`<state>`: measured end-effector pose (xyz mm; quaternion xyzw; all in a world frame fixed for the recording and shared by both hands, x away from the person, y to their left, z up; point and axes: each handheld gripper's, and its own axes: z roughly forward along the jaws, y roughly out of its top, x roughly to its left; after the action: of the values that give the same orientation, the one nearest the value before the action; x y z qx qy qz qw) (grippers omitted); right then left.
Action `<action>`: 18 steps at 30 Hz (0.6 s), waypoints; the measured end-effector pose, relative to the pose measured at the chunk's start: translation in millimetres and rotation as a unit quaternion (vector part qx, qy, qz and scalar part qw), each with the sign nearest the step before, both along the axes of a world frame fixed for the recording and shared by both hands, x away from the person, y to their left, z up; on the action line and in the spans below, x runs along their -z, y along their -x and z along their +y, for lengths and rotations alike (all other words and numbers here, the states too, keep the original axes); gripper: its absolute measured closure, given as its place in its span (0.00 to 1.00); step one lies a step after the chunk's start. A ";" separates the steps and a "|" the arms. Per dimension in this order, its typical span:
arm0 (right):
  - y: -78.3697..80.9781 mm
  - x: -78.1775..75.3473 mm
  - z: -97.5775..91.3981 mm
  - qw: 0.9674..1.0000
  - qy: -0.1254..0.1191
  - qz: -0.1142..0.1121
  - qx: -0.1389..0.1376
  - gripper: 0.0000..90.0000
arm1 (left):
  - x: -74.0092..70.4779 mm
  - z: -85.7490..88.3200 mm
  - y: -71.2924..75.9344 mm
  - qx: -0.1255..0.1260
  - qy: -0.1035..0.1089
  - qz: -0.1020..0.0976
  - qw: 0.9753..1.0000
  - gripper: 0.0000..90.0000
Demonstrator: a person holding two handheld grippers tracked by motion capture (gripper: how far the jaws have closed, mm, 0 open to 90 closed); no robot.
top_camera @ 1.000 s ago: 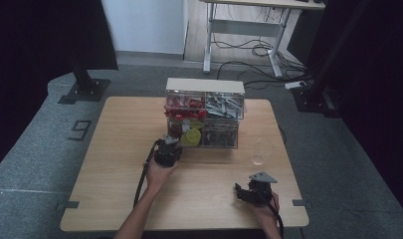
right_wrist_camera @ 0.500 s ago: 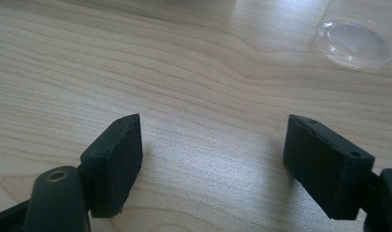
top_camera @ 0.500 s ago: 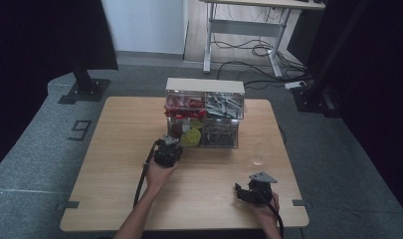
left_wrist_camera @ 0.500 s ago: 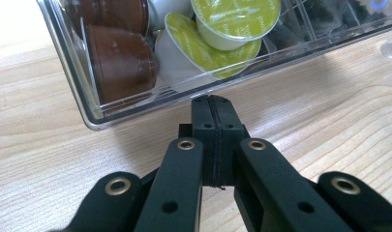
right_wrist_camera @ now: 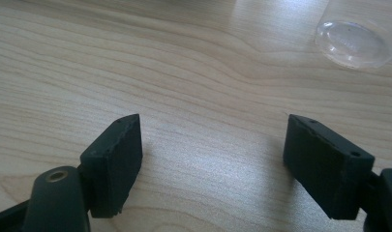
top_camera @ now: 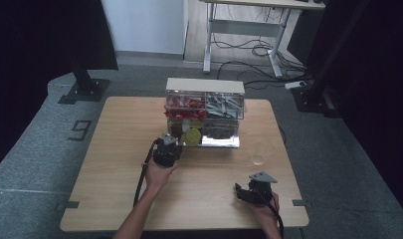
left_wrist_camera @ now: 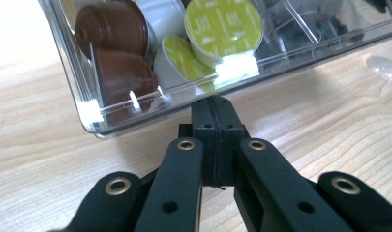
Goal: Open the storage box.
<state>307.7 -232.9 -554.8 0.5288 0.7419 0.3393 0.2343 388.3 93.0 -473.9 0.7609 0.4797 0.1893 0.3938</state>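
Two grippers: left gripper point(left_wrist_camera: 214, 108) closed, empty, at clear organizer point(left_wrist_camera: 87, 111); right gripper point(right_wrist_camera: 213, 159) wide open, empty.

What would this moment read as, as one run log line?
left gripper: shut, empty, tips at clear organizer's front edge | right gripper: open, empty, above table | clear cup: beyond right gripper
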 end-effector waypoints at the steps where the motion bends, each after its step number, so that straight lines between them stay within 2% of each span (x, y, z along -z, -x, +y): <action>1: 0.0 0.0 0.0 1.000 0.000 0.000 0.000 0.24 | -1.6 -0.2 0.2 0.001 -0.001 -0.002 1.000 1.00; 18: -0.1 0.1 -0.2 1.000 0.002 -0.001 0.001 0.24 | -17.7 3.3 -2.1 0.004 0.004 -0.005 1.000 1.00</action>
<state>307.8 -233.1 -554.8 0.5286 0.7417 0.3384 0.2363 390.4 96.3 -456.2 0.7604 0.4754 0.1897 0.3997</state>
